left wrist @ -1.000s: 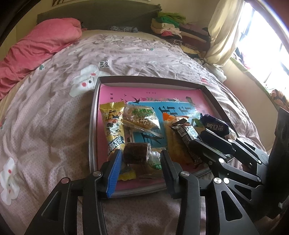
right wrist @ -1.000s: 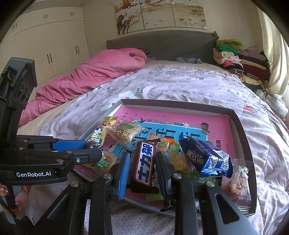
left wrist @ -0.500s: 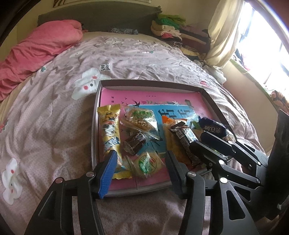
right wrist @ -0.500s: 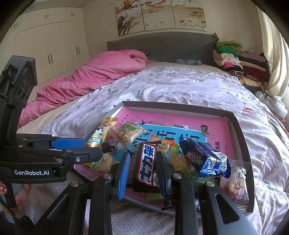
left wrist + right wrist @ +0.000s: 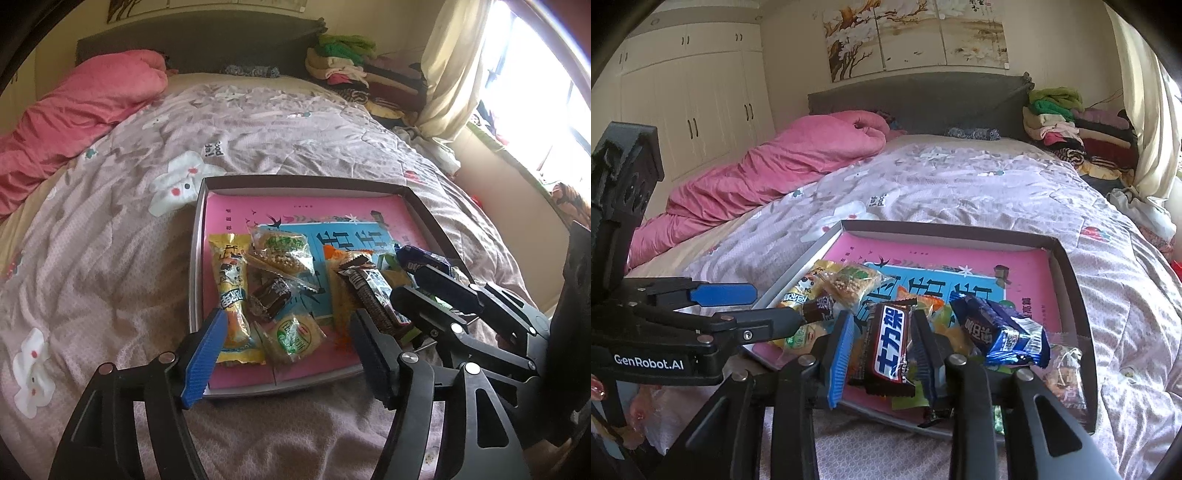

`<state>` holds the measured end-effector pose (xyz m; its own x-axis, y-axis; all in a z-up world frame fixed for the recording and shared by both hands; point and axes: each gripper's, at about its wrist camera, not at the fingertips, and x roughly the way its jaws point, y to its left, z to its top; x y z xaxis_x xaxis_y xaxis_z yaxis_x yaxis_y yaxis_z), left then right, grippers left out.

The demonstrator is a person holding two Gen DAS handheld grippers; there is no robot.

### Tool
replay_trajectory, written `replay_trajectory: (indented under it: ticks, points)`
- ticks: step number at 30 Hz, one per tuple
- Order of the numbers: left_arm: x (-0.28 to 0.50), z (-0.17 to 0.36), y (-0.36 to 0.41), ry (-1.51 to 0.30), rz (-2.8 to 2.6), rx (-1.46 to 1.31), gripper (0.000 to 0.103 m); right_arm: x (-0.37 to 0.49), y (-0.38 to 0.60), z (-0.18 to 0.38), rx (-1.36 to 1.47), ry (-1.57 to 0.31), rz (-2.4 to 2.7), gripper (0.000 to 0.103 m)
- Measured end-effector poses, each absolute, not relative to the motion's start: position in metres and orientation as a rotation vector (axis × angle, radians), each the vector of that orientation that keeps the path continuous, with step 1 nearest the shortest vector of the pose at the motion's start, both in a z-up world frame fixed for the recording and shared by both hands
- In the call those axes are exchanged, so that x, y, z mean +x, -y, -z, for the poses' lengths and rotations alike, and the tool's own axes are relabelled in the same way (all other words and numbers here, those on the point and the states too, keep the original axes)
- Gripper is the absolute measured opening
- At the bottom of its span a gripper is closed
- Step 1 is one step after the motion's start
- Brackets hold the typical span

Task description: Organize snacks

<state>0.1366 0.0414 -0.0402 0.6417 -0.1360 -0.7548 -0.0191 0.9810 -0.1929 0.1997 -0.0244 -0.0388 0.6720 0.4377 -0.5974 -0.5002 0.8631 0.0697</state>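
Observation:
A shallow grey tray (image 5: 295, 180) with a pink and blue printed floor lies on the bed and holds several snack packs. My left gripper (image 5: 288, 321) hovers over its near edge, and its jaws are opening with nothing pressed between them. Below it lie a small brown snack (image 5: 271, 297), a green cracker pack (image 5: 295, 334) and a long yellow pack (image 5: 231, 288). My right gripper (image 5: 882, 321) grips a dark chocolate bar (image 5: 890, 347) above the tray's (image 5: 945, 230) near side, and its jaws are just starting to open. A blue packet (image 5: 1001, 332) lies right of the bar.
The tray rests on a lilac patterned quilt (image 5: 110, 240). A pink duvet (image 5: 74, 122) is bunched at the far left, and folded clothes (image 5: 343, 62) are piled by the headboard. A curtain (image 5: 450, 74) and a bright window are on the right. A clear snack bag (image 5: 1065, 373) lies in the tray's right corner.
The left jaws have spread wide and let go of the small brown snack, which now lies in the tray beside the yellow pack. The right gripper has stayed in place with the chocolate bar.

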Motion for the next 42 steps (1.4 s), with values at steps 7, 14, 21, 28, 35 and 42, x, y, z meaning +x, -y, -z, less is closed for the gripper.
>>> replay_trajectory:
  ticks: [7, 14, 21, 28, 35, 42]
  points:
    - [0.137, 0.039, -0.04, -0.874, 0.063, -0.185, 0.075, 0.199, 0.028, 0.035, -0.089, -0.643, -0.519, 0.043]
    - [0.136, 0.038, -0.04, -0.876, 0.052, -0.18, 0.076, 0.199, 0.032, 0.033, -0.077, -0.637, -0.499, 0.052]
    - [0.132, 0.036, -0.042, -0.865, 0.042, -0.179, 0.077, 0.198, 0.038, 0.032, -0.069, -0.634, -0.482, 0.058]
    - [0.127, 0.034, -0.039, -0.862, 0.026, -0.17, 0.077, 0.19, 0.042, 0.025, -0.073, -0.619, -0.461, 0.065]
    - [0.114, 0.027, -0.036, -0.857, 0.016, -0.155, 0.077, 0.181, 0.05, 0.018, -0.067, -0.617, -0.434, 0.073]
    - [0.099, 0.023, -0.033, -0.86, 0.002, -0.152, 0.078, 0.167, 0.061, 0.013, -0.056, -0.636, -0.403, 0.082]
